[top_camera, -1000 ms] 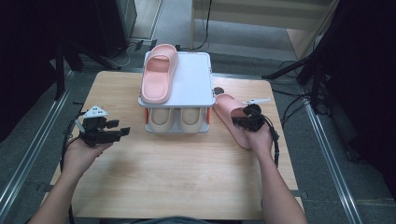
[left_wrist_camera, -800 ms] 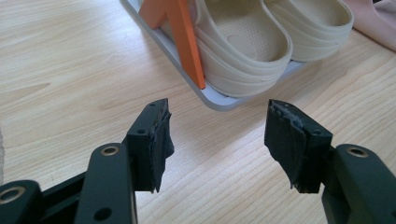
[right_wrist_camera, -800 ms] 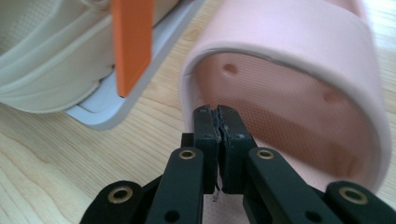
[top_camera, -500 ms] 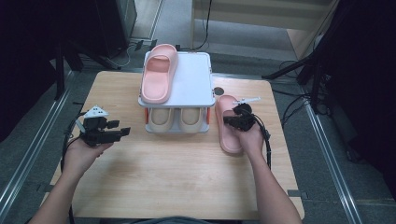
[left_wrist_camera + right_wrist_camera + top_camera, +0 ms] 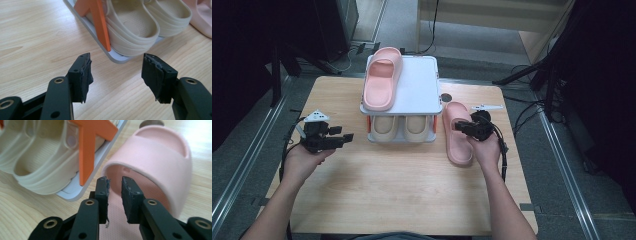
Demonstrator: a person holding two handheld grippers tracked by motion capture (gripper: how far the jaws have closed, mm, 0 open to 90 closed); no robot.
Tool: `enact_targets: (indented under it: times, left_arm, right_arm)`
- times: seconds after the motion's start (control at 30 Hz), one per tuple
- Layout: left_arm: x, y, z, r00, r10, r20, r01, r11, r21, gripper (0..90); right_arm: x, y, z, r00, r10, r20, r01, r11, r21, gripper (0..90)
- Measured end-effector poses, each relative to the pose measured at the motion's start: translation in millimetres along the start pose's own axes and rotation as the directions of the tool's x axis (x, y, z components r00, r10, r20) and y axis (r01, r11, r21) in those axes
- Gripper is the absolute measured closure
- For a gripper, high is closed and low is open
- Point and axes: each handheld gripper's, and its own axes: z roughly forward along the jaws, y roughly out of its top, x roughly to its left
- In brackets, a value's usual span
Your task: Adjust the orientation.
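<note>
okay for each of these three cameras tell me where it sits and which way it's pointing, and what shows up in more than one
High view: above the person's side, looking forward and down at the wooden table; both forearms, left gripper and right gripper show.
Left gripper view: on the left gripper, looking along its wide-apart jaws at the beige slippers on the rack's lower shelf.
Right gripper view: on the right gripper, jaws just opened a little, nothing between them, above the pink slipper on the table.
Shared: beige slippers and orange rack leg appear in both gripper views.

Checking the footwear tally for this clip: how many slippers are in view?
4. One pink slipper lies on the rack's top shelf; a second pink slipper lies on the table right of the rack; two beige slippers sit side by side on the lower shelf.
</note>
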Motion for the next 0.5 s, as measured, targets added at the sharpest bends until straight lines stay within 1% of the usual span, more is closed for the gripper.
enact_targets:
  times: [0.07,0.17,0.23,0.3,0.33,0.4,0.5]
  left_arm:
    - [1.9,2.6,4.5,1.0,-0.005,0.009,0.005,0.9999,0.012,40.9]
    - [3.1,6.9,11.7,0.9999,-0.002,0.014,0.001,0.9997,0.023,40.9]
    - [2.8,7.5,14.8,0.9998,-0.004,0.019,0.004,0.9999,0.01,41.0]
    - [2.3,8.8,17.9,0.9998,0.001,0.018,-0.002,0.9997,0.025,41.1]
    - [2.1,9.5,18.8,0.9998,0.005,0.018,-0.006,0.9995,0.031,41.1]
    - [1.6,10.4,19.9,0.9998,0.005,0.02,-0.005,0.9996,0.029,41.1]
    - [1.4,10.3,20.5,0.9998,0.008,0.017,-0.008,0.9993,0.035,41.1]
  right_arm:
    - [1.0,-2.1,-5.3,0.9999,-0.007,0.009,0.007,1.0,-0.011,72.9]
    - [1.1,-7.5,-12.6,0.9997,-0.01,0.022,0.011,1.0,-0.024,69.7]
    - [-1.2,-11.5,-17.2,0.9994,-0.009,0.034,0.01,1.0,-0.03,65.9]
    - [-5.1,-14.9,-20.4,0.9992,0.002,0.041,-0.001,0.999,-0.038,63.3]
    - [-8.1,-16.9,-21.9,0.9987,0.01,0.051,-0.008,0.999,-0.036,61.9]
    - [-13.2,-19.2,-23.0,0.998,0.024,0.059,-0.022,0.999,-0.035,60.7]
    - [-21.3,-21.6,-24.2,0.996,0.054,0.071,-0.051,0.998,-0.047,55.7]
